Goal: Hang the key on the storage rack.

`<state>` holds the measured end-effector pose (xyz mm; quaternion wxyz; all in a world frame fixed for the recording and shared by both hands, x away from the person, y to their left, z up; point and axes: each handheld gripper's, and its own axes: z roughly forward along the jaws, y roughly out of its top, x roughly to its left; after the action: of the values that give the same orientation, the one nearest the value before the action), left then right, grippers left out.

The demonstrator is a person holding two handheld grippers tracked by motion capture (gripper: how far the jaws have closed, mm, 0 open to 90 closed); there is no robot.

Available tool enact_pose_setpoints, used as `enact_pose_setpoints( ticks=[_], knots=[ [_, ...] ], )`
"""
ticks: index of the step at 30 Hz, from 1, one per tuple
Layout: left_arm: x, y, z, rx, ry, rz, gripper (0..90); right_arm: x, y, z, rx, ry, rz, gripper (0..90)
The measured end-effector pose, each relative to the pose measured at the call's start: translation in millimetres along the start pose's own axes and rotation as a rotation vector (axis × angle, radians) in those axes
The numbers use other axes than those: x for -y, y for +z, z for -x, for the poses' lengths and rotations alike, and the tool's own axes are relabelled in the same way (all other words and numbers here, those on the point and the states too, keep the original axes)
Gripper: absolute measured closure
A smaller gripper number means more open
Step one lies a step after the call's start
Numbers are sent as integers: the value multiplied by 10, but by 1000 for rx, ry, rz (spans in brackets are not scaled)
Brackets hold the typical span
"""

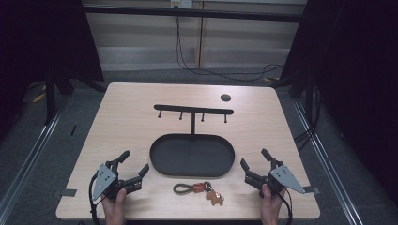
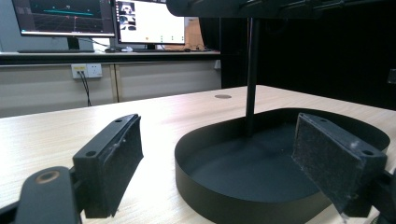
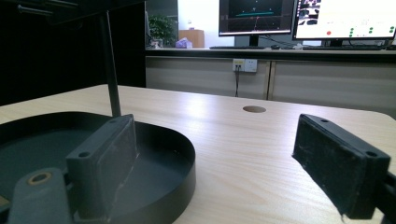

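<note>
A black oval tray [image 1: 162, 164] with an upright post and a crossbar of hooks [image 1: 193, 110] stands mid-table. In front of it lies a keychain [image 1: 199, 189] with a green loop, a red part and a brown bear charm. My left gripper [image 1: 134, 162] rests near the front left edge, jaws open and empty, angled toward the tray [image 2: 196, 186]. My right gripper [image 1: 255, 159] rests at the front right, also open with nothing between its jaws, the tray [image 3: 182, 172] to its left. Wide gaps separate the pads [image 2: 112, 158] [image 3: 338, 163] in both gripper views.
A round hole [image 1: 225, 97] sits in the tabletop at the back right. Cables hang behind the table's far edge. Monitors and a wall socket stand beyond the table in the gripper views. Metal rails run along both sides on the floor.
</note>
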<state>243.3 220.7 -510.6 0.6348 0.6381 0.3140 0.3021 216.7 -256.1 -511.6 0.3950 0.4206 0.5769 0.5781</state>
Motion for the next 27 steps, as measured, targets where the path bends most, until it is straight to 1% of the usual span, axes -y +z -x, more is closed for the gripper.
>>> enact_pose_setpoints(
  ticks=[4, 5, 6, 7, 9, 10, 11, 12, 13, 14, 15, 16, 17, 18, 19, 20, 22, 23, 24, 25, 26, 27],
  knots=[
    [0, 1, 0, 0, 0, 0, 157, -8, 19, 3, -2, -4, -21, 127],
    [-1, -3, -4, 0, 6, -5, 157, -10, 28, 5, -8, -1, -29, 127],
    [0, 0, -1, 0, 1, 0, 157, -16, 35, 14, 0, 10, -43, 133],
    [-1, -2, -6, 1, 9, -4, 157, -19, 29, 17, 1, 9, -53, 127],
    [0, -2, -4, 1, 5, -3, 157, -21, 23, 26, -2, 9, -58, 130],
    [-1, -2, -5, 0, 6, -4, 157, -30, 25, 38, 17, 24, -85, 129],
    [-1, -2, -5, 1, 6, -5, 157, -36, 39, 40, 18, 28, -102, 129],
    [-1, -2, -6, 1, 7, -5, 157, -40, 53, 36, 26, 25, -117, 131],
    [-1, -2, -6, 1, 7, -5, 157, -40, 53, 36, 26, 25, -117, 131],
    [-1, -2, -5, 1, 5, -6, 157, -46, 72, 25, 32, 12, -140, 132],
    [-2, -1, -4, -1, 4, -6, 157, -49, 90, 11, 12, 3, -155, 132],
    [-2, -2, -4, 0, 6, -7, 157, -49, 94, 3, -7, -1, -151, 137],
    [-1, -1, -4, 0, 6, -6, 157, -49, 98, -3, -12, -10, -153, 145],
    [-1, -1, -4, 0, 5, -6, 157, -49, 104, -5, -17, -6, -153, 146],
    [-1, -1, -5, 1, 6, -6, 157, -49, 112, -4, -29, 6, -150, 148],
    [-2, -1, -4, 0, 5, -6, 157, -60, 119, 4, -43, 24, -160, 157],
    [-2, -2, -4, 0, 5, -7, 157, -65, 119, 2, -51, 29, -166, 158],
    [-2, -2, -4, 0, 6, -6, 157, -74, 123, -12, -69, 42, -184, 168],
    [-2, -2, -5, 0, 7, -7, 157, -80, 129, -26, -79, 36, -210, 193],
    [-1, -1, -4, 0, 5, -6, 157, -90, 134, -59, -80, 15, -235, 206],
    [-1, -1, -4, 0, 5, -6, 157, -96, 135, -76, -90, 12, -247, 221],
    [-1, -1, -4, 0, 5, -6, 157, -96, 135, -76, -90, 12, -247, 221]
  ],
)
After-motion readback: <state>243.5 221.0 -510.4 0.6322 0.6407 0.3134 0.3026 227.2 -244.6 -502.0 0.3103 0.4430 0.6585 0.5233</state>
